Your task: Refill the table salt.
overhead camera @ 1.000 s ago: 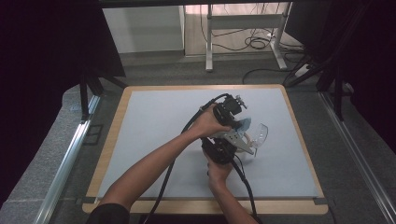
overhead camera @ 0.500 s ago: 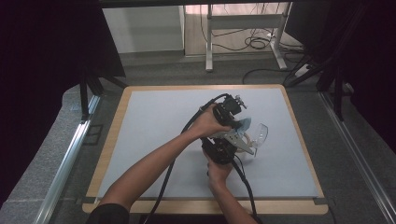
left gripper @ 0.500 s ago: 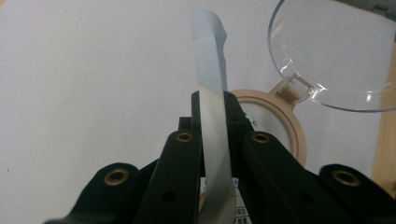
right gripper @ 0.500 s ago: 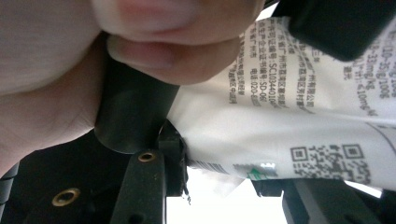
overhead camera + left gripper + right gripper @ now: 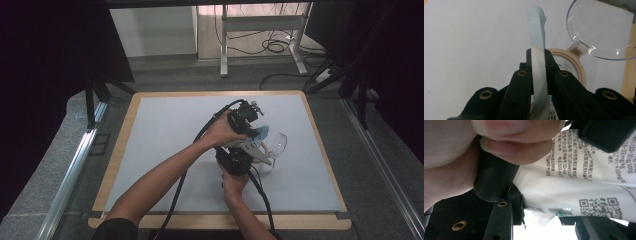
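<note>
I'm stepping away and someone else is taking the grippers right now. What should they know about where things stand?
Left gripper: shut on the pale blue top strip of the packet, which stands edge-on between its jaws.
Right gripper: closed on the white printed packet, close under the left hand.
Container: the beige round container sits on the white mat right of centre, its clear hinged lid swung open, directly below the packet.
Done: lid open, packet held by both grippers above it.
Left: whether the strip is torn cannot be told; likely tear it and pour into the container.
</note>
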